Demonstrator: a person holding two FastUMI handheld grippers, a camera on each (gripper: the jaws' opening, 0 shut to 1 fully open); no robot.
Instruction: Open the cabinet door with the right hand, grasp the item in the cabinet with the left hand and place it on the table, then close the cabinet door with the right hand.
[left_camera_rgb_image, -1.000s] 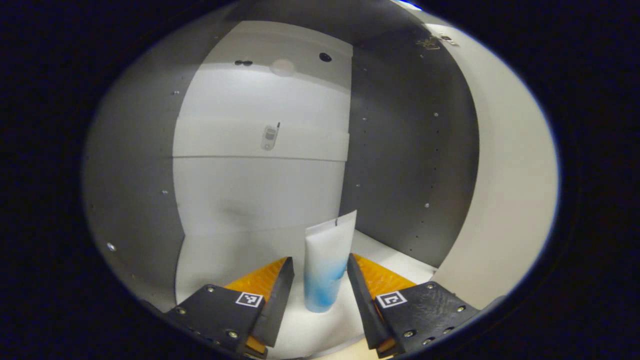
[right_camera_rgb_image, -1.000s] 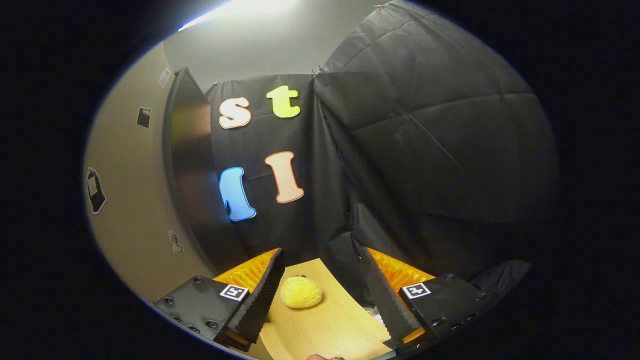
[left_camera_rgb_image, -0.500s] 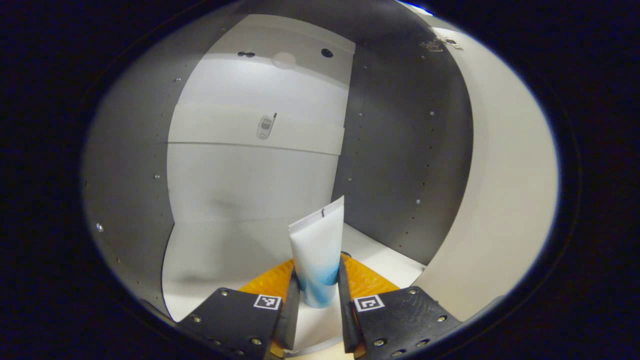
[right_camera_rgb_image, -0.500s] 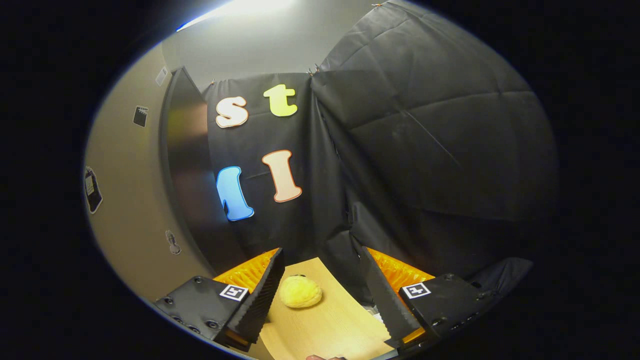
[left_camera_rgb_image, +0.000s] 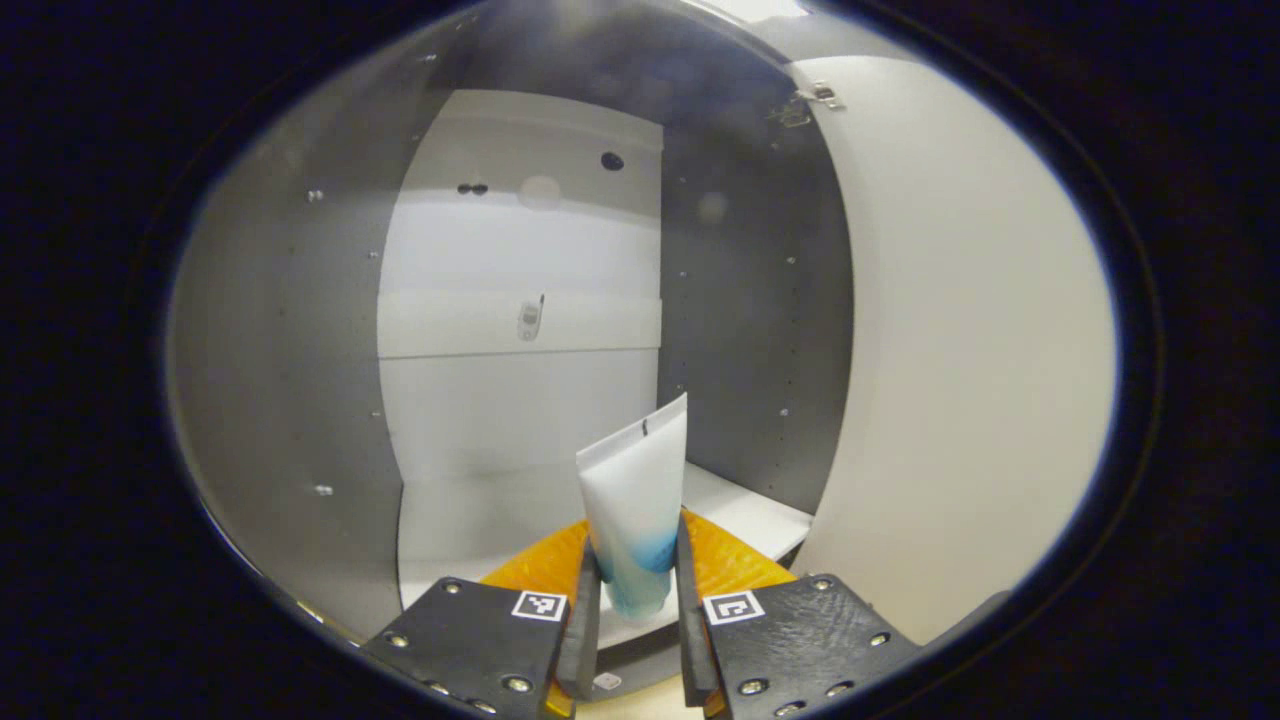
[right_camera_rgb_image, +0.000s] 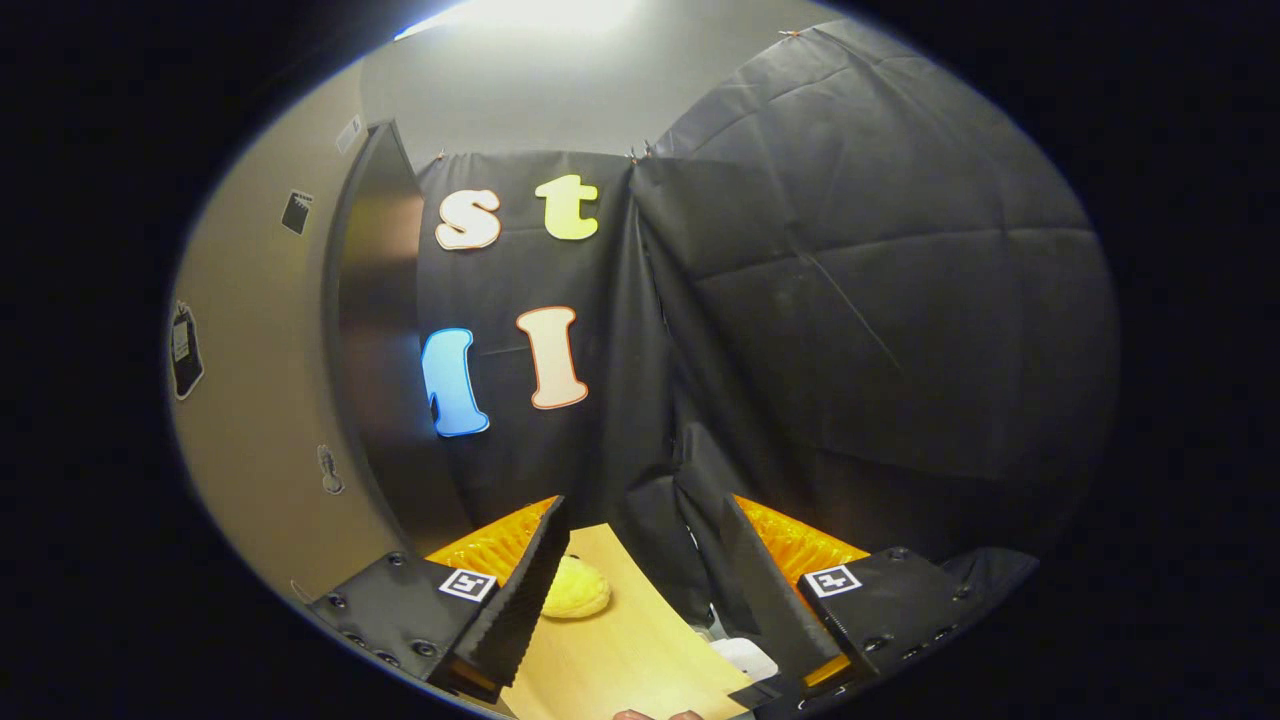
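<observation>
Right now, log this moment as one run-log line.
stage: item grasped | left gripper: shut on tube, at cabinet mouth | cabinet door: open | right gripper: open, empty, over table

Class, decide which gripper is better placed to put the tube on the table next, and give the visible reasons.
Left. The left gripper is shut on the tube at the cabinet front. The right gripper is open, holding nothing, over the table.
</observation>
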